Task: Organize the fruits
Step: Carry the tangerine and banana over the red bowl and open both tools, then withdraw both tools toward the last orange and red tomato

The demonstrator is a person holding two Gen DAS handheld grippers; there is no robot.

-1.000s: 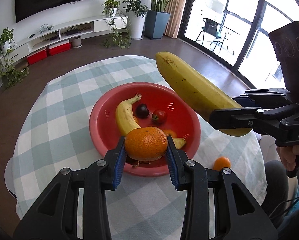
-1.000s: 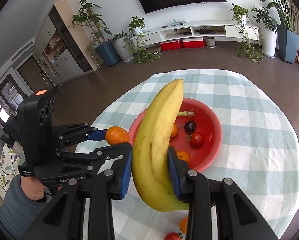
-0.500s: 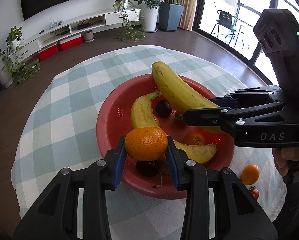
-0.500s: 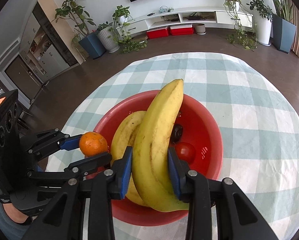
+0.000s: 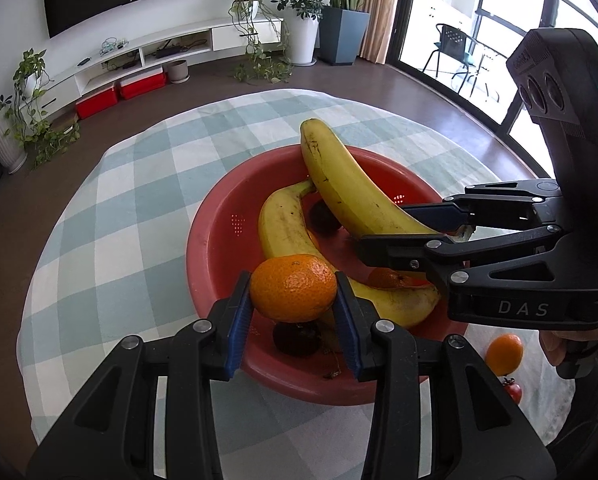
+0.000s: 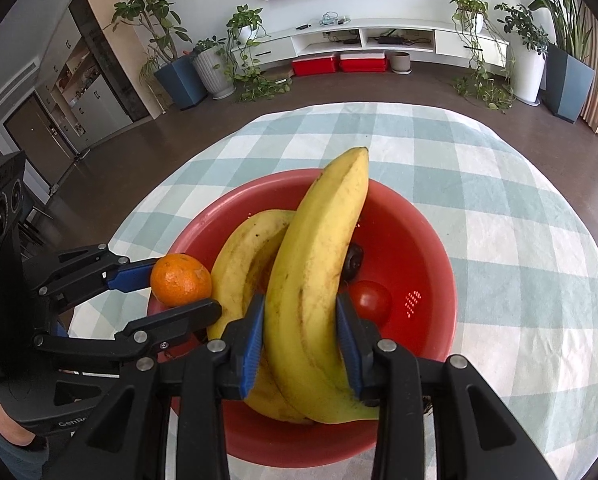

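Left wrist view: left claw (image 5: 293, 313), jaws opening, blue pads against a round orange tangerine (image 5: 293, 287) held over the near rim of the red plastic bowl (image 5: 215, 248) on the checked tabletop (image 5: 111, 240). Another tangerine (image 5: 504, 353) lies outside.

Right wrist view: right claw (image 6: 301, 336) clamps a long yellow banana (image 6: 319, 276) above a second banana (image 6: 247, 264) inside the bowl (image 6: 427, 256)

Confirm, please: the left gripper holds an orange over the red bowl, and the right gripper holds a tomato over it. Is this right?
Not quite. The right gripper holds a banana, not a tomato, as the right wrist view shows. The left gripper does hold the orange over the red bowl.
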